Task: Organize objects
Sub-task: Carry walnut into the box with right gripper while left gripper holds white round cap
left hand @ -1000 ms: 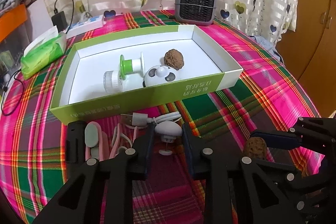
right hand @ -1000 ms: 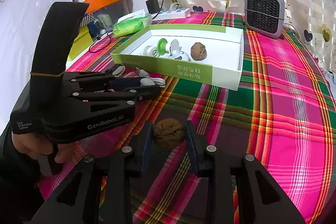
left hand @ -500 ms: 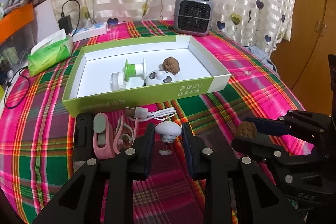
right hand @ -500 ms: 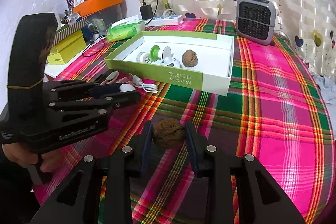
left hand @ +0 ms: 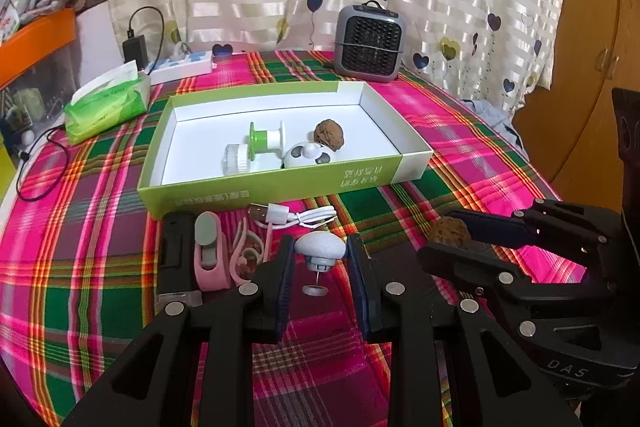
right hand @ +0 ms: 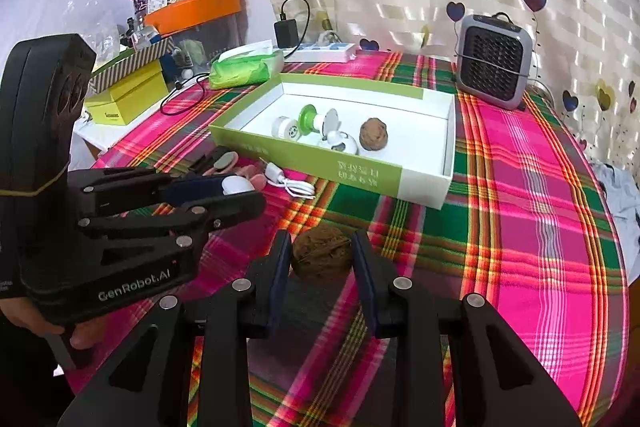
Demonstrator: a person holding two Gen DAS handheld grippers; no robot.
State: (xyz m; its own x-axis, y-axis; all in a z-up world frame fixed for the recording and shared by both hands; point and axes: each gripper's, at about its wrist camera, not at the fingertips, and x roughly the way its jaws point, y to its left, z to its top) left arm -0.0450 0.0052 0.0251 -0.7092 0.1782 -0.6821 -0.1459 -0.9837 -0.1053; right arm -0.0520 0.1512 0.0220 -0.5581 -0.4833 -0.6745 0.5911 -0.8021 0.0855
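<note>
Left wrist view: your left gripper (left hand: 320, 259) is clamped on the cap of a small white mushroom-shaped gadget (left hand: 319, 247), its stem and foot hanging free between the fingers, short of the near wall of the green-and-white box (left hand: 280, 189). Right wrist view: your right gripper (right hand: 322, 255) is clamped on a walnut (right hand: 321, 257), also short of that near wall and toward the box's right end. Inside the box lie a second walnut (left hand: 329, 134), a panda-faced round gadget (left hand: 309, 155) and a green-and-white spool (left hand: 266, 138). Just outside the near wall rest a white USB cable (left hand: 292, 215), a pink clip-like item (left hand: 210, 251) and a black bar (left hand: 175, 253). Risks, as judgement: the round cap and the round nut each offer little pad contact, so a tilt or jolt could let either roll out onto the plaid cloth (right hand: 520, 187); carrying low could catch the dangling stem on the box wall; the two grippers sit close, so converging on the box together invites a collision
</note>
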